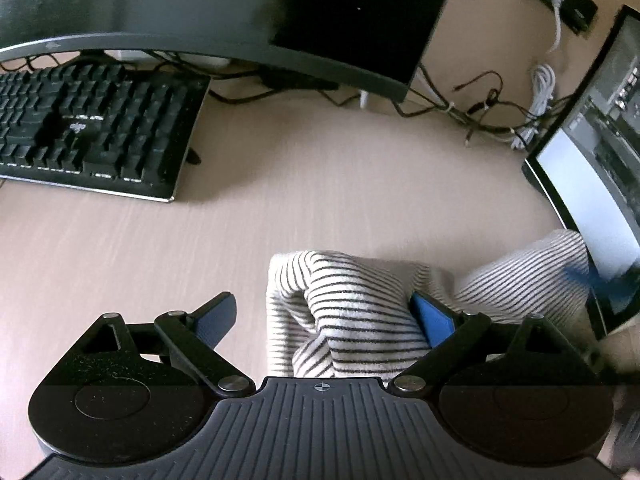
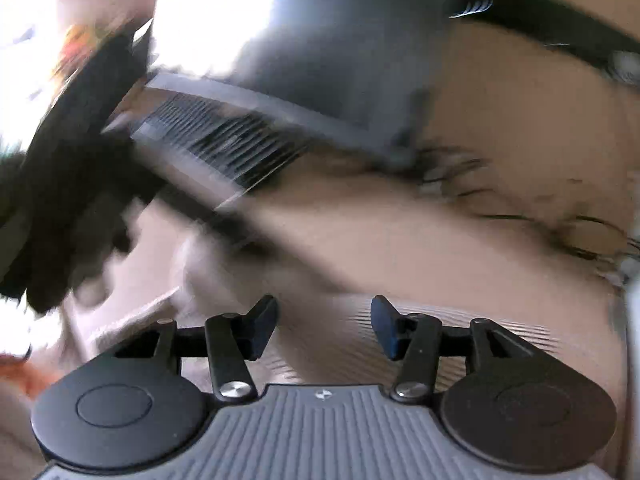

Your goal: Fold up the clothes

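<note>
A white garment with thin black stripes (image 1: 360, 312) lies bunched on the beige desk (image 1: 320, 184), seen in the left wrist view. My left gripper (image 1: 324, 318) stands wide open over its left end. One fingertip (image 1: 430, 318) rests against the cloth and the other hangs over bare desk. A blurred blue shape (image 1: 580, 276) sits at the garment's far right end. The right wrist view is heavily blurred. There my right gripper (image 2: 324, 324) is partly open with nothing between its pads, above faint striped cloth (image 2: 432, 332).
A black keyboard (image 1: 92, 128) lies at the back left under a dark monitor (image 1: 240, 12). A second, lit screen (image 1: 592, 184) stands at the right edge, close to the garment. Tangled cables (image 1: 488, 112) run along the back. A dark blurred shape (image 2: 60, 200) fills the right view's left.
</note>
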Demonstrator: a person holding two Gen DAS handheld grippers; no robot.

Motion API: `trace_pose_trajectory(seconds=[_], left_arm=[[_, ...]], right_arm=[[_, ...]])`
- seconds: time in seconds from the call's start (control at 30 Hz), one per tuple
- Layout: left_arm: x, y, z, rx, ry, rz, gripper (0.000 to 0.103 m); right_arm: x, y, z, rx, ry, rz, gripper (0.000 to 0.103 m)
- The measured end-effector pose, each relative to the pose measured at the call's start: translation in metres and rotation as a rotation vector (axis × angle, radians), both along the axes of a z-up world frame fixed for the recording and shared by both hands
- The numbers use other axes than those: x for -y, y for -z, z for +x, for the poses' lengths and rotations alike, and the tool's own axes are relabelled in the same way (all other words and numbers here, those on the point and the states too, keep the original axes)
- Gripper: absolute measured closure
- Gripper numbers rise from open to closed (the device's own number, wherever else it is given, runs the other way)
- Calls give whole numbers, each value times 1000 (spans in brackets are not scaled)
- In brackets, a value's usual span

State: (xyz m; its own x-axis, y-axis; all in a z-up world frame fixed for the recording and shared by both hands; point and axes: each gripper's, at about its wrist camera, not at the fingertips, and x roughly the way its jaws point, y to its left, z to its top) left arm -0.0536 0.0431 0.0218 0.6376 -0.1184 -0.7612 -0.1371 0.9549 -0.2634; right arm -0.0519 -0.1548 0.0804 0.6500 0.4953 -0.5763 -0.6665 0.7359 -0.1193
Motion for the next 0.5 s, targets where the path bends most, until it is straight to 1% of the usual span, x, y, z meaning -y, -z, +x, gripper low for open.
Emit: trace_pose_trajectory(seconds=[0.07, 0.13, 0.2, 0.27, 0.3, 0.37, 0.4, 0.5], left_arm=[[4, -1, -3, 7, 16, 20, 6], [6, -2, -5, 10, 25, 32, 7], [8, -3, -6, 10, 31, 37, 7], [9, -5, -10, 11, 45, 43, 7], [10, -5, -12, 14, 54, 51, 7], [12, -5, -17, 15, 67, 55, 7], [11, -5, -19, 14, 70, 49, 7], [8, -11, -26, 21, 60, 25, 7]], right_arm=[[16, -6, 9, 54, 116, 11, 52], [30, -3, 27, 48, 215, 27, 52], [42, 7, 46, 0, 290, 43, 52], [52, 21, 57, -48, 363, 37, 52], [57, 28, 61, -72, 394, 38, 49], [65, 34, 58, -133, 410, 69, 49], [69, 36, 55, -158, 410, 80, 58], [79, 38, 37, -175, 397, 63, 61]])
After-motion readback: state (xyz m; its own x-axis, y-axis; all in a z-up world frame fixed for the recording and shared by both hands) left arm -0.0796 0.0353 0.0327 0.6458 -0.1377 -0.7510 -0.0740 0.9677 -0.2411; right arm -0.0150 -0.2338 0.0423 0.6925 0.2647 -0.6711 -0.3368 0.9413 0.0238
